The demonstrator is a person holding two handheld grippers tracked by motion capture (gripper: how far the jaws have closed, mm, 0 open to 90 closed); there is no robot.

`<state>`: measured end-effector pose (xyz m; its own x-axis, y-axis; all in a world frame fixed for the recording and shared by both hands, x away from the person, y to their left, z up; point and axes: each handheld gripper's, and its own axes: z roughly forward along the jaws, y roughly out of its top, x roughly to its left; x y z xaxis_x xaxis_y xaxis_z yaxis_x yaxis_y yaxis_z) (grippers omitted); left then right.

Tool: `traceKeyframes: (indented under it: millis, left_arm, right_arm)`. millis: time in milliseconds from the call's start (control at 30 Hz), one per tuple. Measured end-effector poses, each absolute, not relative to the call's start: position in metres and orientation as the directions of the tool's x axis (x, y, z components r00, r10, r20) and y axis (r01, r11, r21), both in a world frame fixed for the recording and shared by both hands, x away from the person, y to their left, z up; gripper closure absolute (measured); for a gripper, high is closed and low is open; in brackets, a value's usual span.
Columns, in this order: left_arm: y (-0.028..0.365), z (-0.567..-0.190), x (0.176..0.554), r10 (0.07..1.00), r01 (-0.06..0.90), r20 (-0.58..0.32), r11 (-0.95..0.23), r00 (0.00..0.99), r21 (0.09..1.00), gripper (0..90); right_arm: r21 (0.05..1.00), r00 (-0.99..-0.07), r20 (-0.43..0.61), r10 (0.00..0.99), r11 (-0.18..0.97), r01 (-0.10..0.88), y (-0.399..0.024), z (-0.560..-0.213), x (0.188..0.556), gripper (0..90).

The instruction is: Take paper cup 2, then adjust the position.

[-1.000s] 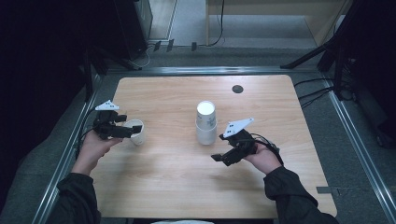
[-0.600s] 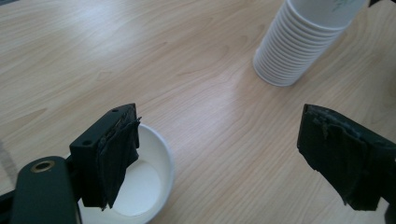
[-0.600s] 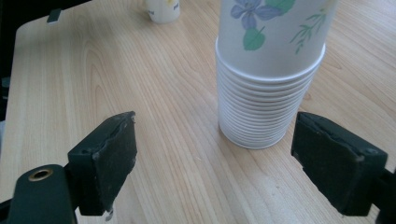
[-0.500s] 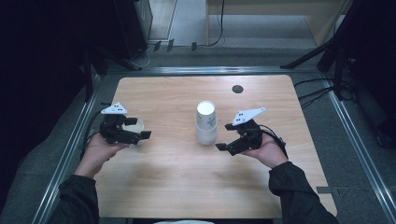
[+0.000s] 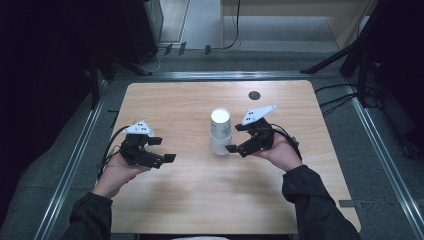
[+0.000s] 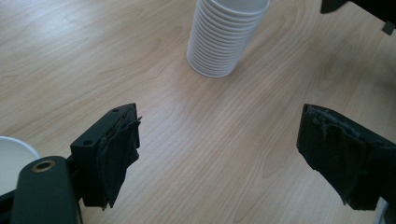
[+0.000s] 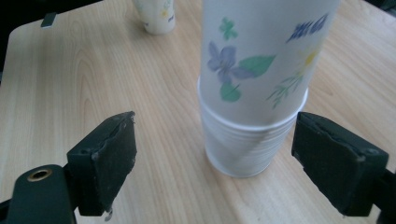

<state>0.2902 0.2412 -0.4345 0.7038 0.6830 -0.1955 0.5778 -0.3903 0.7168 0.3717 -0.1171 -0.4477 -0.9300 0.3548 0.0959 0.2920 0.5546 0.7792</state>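
A tall stack of white paper cups (image 5: pixel 220 134) stands at the middle of the wooden table (image 5: pixel 200 200). Its top cup (image 7: pixel 266 56) bears a flower print and sits raised above the nested ones. My right gripper (image 5: pixel 232 138) is open at the stack's right side, one jaw on each side of its lower part (image 7: pixel 243 149), with neither pad (image 7: pixel 336 158) pressing on it. My left gripper (image 5: pixel 164 150) is open and empty over bare wood at the left, pointing toward the stack (image 6: pixel 224 37). A single flowered cup (image 7: pixel 156 16) stands beside the left gripper; its white rim (image 6: pixel 9 158) is at that gripper's side.
A small dark round hole (image 5: pixel 254 95) lies in the tabletop behind the stack. Metal rails (image 5: pixel 80 165) run along both sides of the table. Cables trail from both grippers toward the table's edges.
My left gripper has drawn back from the single cup toward the person and the near left. My right gripper has moved up to the stack and now straddles it.
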Motion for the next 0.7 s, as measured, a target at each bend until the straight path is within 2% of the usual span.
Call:
traceKeyframes:
  millis: [200, 500, 700]
  left_arm:
    - [0.231, -0.438, 0.284, 0.649, 0.581, -0.236, -0.387, 0.724, 0.716, 13.6]
    - [0.212, -0.444, 0.281, 0.623, 0.551, -0.182, -0.472, 0.761, 0.688, 13.7]
    - [0.209, -0.447, 0.281, 0.612, 0.548, -0.184, -0.483, 0.769, 0.683, 13.7]
  right_arm:
    - [0.782, -0.928, 0.106, 0.356, 0.547, 0.299, -0.116, -0.439, 0.385, 15.7]
    - [0.745, -0.936, 0.073, 0.345, 0.605, 0.281, -0.106, -0.417, 0.401, 17.3]
    - [0.693, -0.947, 0.068, 0.315, 0.668, 0.272, -0.089, -0.405, 0.411, 18.4]
